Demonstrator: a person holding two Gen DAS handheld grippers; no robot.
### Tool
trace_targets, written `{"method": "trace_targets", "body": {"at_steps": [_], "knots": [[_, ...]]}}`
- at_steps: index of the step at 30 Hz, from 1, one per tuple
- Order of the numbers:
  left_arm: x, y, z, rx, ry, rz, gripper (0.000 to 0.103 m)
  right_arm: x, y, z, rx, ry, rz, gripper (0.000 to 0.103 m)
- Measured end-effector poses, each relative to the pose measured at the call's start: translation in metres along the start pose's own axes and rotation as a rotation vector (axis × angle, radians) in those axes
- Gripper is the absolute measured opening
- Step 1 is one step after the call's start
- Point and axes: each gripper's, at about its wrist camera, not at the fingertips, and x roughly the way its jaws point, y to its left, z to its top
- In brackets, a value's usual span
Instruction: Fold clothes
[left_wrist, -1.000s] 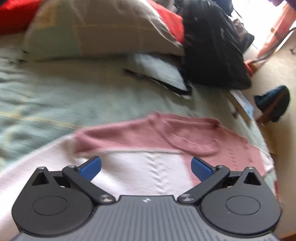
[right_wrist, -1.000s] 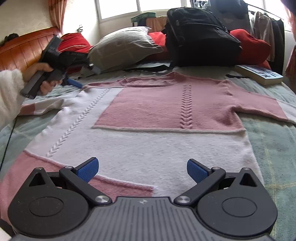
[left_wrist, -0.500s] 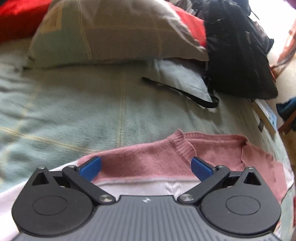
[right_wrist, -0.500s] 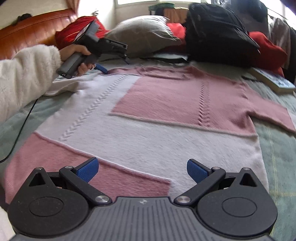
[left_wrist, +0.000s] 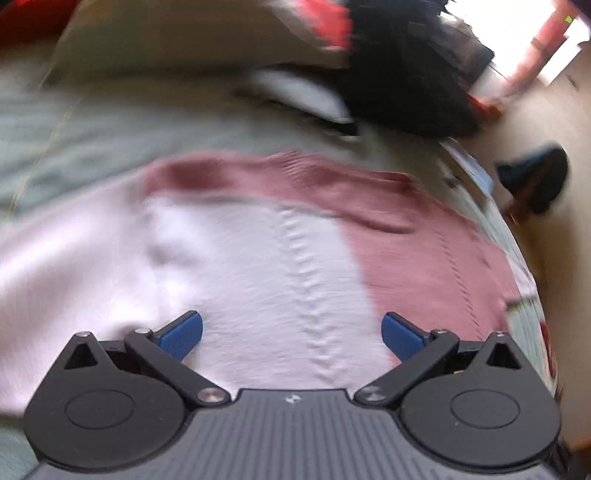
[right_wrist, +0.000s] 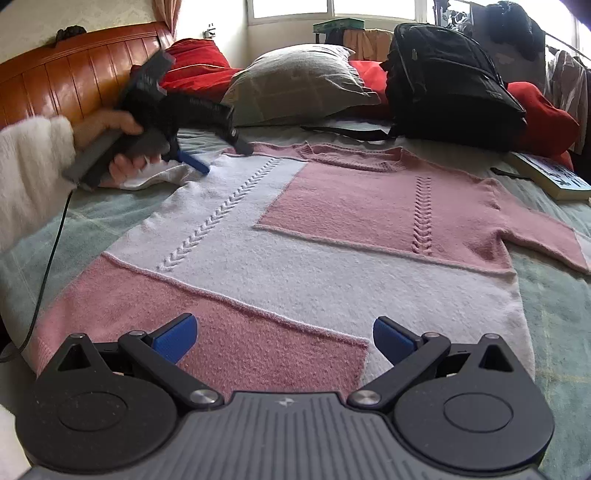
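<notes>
light: daylight from window (right_wrist: 291, 7), overexposed | left wrist: heavy motion blur | right wrist: sharp | fisheye-bent edges

Grippers (right_wrist: 282, 338): black disc housings, ribbed grey body, blue pads (right_wrist: 173, 338), silver screws. Fluffy white sleeve (right_wrist: 29, 166) at 9 o'clock; thin black cable (right_wrist: 48, 258) below.

Pink-and-white knit sweater (right_wrist: 295, 236) spread flat, front up; sleeves outstretched.

The bed (right_wrist: 554, 302) carries a sweater (right_wrist: 295, 236), pillow (right_wrist: 295, 85), backpack (right_wrist: 450, 81) and book (right_wrist: 550, 173).
</notes>
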Motion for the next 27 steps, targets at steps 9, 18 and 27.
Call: {"method": "trace_targets", "body": {"at_steps": [9, 18, 27], "knots": [[-0.035, 0.015, -0.023, -0.051, -0.082, -0.035, 0.101, 0.001, -0.015, -0.008, 0.049, 0.016, -0.012, 0.103], [-0.025, -0.037, -0.047, 0.058, 0.022, -0.069, 0.101, -0.002, -0.013, -0.009, 0.083, 0.033, 0.015, 0.103], [-0.044, -0.005, -0.07, -0.046, -0.007, -0.044, 0.102, -0.013, -0.013, -0.012, 0.084, 0.023, 0.009, 0.103]]}}
